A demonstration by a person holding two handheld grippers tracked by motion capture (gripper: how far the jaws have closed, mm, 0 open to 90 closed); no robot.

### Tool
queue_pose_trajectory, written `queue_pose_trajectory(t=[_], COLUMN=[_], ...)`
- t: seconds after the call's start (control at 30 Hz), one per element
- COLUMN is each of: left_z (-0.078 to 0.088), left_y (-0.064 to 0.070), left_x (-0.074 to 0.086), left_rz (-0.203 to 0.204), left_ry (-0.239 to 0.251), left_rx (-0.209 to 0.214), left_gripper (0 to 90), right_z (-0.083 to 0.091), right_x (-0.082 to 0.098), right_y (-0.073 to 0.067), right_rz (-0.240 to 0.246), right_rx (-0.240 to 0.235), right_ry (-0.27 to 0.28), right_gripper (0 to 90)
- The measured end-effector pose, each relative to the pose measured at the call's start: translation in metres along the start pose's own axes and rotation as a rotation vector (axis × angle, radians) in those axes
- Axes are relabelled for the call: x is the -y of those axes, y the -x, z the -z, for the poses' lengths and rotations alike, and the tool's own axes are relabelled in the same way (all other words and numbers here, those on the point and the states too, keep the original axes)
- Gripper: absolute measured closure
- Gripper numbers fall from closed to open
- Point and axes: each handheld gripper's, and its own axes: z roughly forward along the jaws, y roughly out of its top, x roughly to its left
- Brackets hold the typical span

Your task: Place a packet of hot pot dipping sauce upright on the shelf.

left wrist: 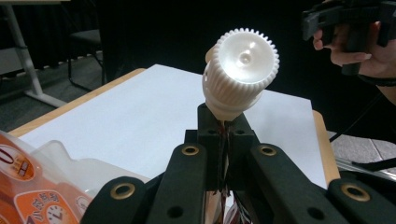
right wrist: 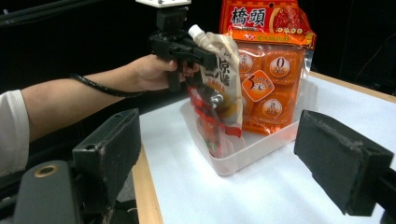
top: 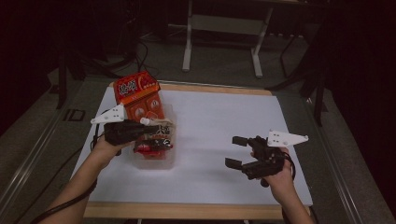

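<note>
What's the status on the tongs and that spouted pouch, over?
Left tongs shut on spouted pouch near its cap, over clear bin. Right tongs open, empty. Orange packet stands in bin behind.

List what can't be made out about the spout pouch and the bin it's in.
- Spout pouch: in the left gripper view the left gripper hides all but its white cap.
- Pouch's lower end, right gripper view: blurred behind the clear bin wall, so whether it touches the floor is unclear.
- Orange packet: top cut off by the frame edge there.
- High view: pouch print too small to read.
</note>
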Motion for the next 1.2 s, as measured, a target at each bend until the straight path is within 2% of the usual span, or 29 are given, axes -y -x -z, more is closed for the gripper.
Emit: queue_pose_trajectory(t=[0.1, 0.17, 0.33, 0.5, 0.8, 0.9, 0.97, 1.03, 1.2], left_z=[-0.001, -0.003, -0.006, -0.007, -0.008, -0.008, -0.008, -0.009, -0.006], left_y=[0.004, 0.007, 0.003, 0.001, -0.003, -0.002, -0.004, -0.005, -0.006], left_x=[-0.002, -0.004, -0.003, -0.003, -0.005, -0.005, -0.004, -0.001, 0.005], left_rz=[-0.003, -0.032, -0.027, -0.046, -0.042, -0.074, -0.051, -0.047, -0.032], left_ry=[0.004, -0.025, -0.028, -0.024, -0.03, -0.039, -0.032, -0.037, -0.003], left_rx=[0.008, -0.014, -0.025, -0.055, -0.063, -0.095, -0.08, -0.069, -0.08], left_gripper=[88.2, 88.2, 88.1, 88.1, 88.0, 88.0, 88.0, 88.0, 88.0], right_z=[0.0, 0.0, -0.002, -0.001, -0.001, -0.001, -0.002, -0.002, -0.002], right_x=[0.0, 0.0, 0.001, 0.002, 0.002, 0.002, 0.003, 0.003, 0.003], right_y=[0.0, 0.0, 0.0, 0.0, 0.0, 0.001, 0.001, 0.001, 0.001], right_rz=[-0.005, -0.002, -0.002, -0.003, -0.005, -0.008, -0.007, -0.01, -0.01], right_rx=[0.0, 0.0, 0.0, 0.0, -0.002, -0.003, -0.002, -0.005, -0.006], right_ry=[0.002, 0.002, -0.005, -0.009, -0.009, -0.011, -0.014, -0.012, -0.016], right_gripper=[14.7, 14.7, 14.8, 14.7, 14.8, 14.8, 14.8, 14.8, 14.8])
